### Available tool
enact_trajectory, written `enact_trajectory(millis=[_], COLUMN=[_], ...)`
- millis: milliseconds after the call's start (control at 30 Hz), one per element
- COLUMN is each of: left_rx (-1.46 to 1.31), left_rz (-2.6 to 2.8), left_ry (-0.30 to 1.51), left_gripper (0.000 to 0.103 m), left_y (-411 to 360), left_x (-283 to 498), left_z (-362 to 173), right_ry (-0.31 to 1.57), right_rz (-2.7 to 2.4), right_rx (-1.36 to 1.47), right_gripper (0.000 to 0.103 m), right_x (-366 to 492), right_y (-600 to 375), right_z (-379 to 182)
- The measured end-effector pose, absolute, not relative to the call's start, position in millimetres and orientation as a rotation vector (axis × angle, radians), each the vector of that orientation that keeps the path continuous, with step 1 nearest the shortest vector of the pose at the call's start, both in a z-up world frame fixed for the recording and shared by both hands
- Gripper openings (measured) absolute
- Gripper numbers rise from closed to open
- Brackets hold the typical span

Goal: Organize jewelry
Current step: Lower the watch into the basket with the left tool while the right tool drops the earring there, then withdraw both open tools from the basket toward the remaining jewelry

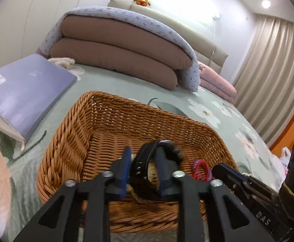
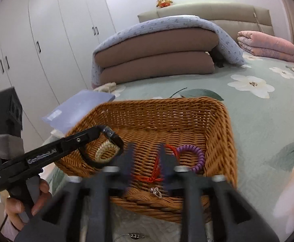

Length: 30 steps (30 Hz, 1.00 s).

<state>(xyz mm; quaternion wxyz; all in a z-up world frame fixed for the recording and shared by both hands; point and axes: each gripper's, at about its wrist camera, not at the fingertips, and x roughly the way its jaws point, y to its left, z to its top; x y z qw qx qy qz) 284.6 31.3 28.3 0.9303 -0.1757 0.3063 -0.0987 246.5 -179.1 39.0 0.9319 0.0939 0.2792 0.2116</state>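
A brown wicker basket (image 1: 98,119) (image 2: 219,125) sits on the bed. My left gripper (image 1: 142,157) (image 2: 98,133) is over the basket with its jaws apart, and a black wristwatch (image 1: 147,157) (image 2: 114,139) hangs between them. A cream bead bracelet (image 2: 106,148) lies under the watch on the basket floor. A red cord bracelet (image 2: 157,161), a purple coil hair tie (image 2: 195,153) (image 1: 202,170) and a small clear crystal piece (image 2: 156,192) lie in the basket's right part. My right gripper (image 2: 145,153) is open above the red cord.
A lavender flat box (image 1: 24,92) lies left of the basket. Folded brown quilts (image 1: 116,56) and a pink blanket (image 2: 267,46) lie at the head of the bed. A thin chain with a small charm (image 2: 134,236) lies on the sheet in front of the basket.
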Motion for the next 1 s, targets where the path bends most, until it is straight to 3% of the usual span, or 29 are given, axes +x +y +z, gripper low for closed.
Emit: enact_trajectory(millis=[33,267,533,1000], left_rx=[-0.376,-0.354,-0.397,-0.381], left_rz=[-0.209,-0.194,-0.215,-0.262], left_ry=[0.605,0.474,0.471,0.662], left_gripper=[0.048,0.048,0.048,0.048], left_y=[35,41,53,45], left_x=[281,252,212,131], left_z=[31,53,62,19], right_ry=[0.556,0.457,0.407,0.650], right_rz=[0.429,0.389,0.310,0.398], right_rx=[0.202,0.268,0.238,0.185], right_gripper=[0.048,0.048,0.048,0.048], right_x=[244,227,171,98], right_y=[-182,-206,-222,-243], right_z=[41,56,67,14])
